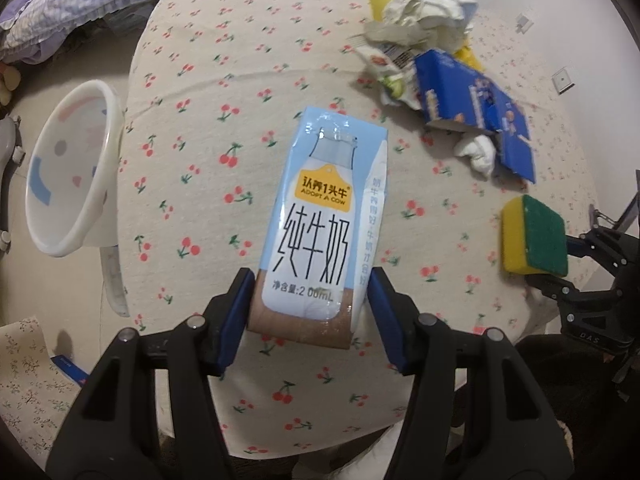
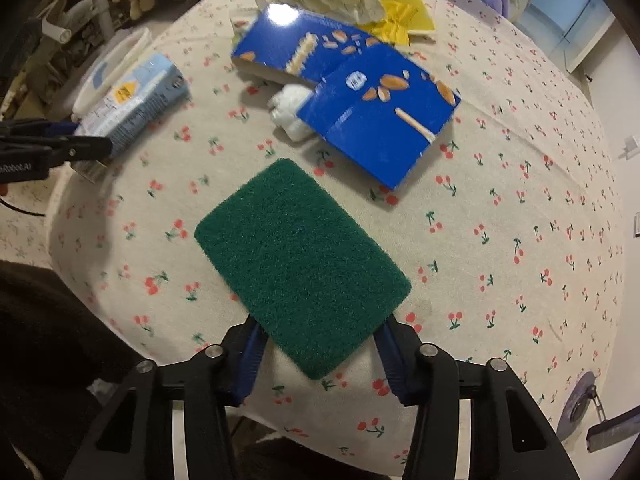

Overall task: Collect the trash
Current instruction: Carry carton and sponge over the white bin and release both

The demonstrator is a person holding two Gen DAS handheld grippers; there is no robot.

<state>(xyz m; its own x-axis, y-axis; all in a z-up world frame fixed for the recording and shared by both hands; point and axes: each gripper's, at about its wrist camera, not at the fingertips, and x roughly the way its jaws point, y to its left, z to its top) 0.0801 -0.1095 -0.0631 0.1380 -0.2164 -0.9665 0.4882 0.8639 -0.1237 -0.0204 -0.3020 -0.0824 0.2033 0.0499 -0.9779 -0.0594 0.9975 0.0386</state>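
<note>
Left gripper (image 1: 310, 304) clamps the pale-blue, brown-based milk carton (image 1: 320, 216) at frame centre on the cherry-print tablecloth (image 1: 192, 92). Right gripper (image 2: 318, 354) clamps the green-topped sponge (image 2: 300, 260); torn blue box (image 2: 360, 108) at 12 o'clock.

1. The left gripper (image 1: 310, 312) points down at a bench (image 1: 208, 92) covered in a cherry-print cloth.
2. A milk carton (image 1: 320, 224) lies flat between its blue pads (image 1: 240, 312); both pads sit at the carton's brown lower end, the left one touching it, the right one touching or just beside it.
3. At 2 o'clock from the carton lies a torn blue box (image 1: 472, 108), with a white wad (image 1: 478, 154) just under its edge.
4. At 1 o'clock, crumpled paper (image 1: 424, 12) tops yellow scraps.
5. At 3 o'clock, a sponge (image 1: 536, 236), green over yellow, is held in the right gripper (image 1: 552, 276).
6. At 9 o'clock, off the bench edge, stands a white bin (image 1: 72, 176).
</note>
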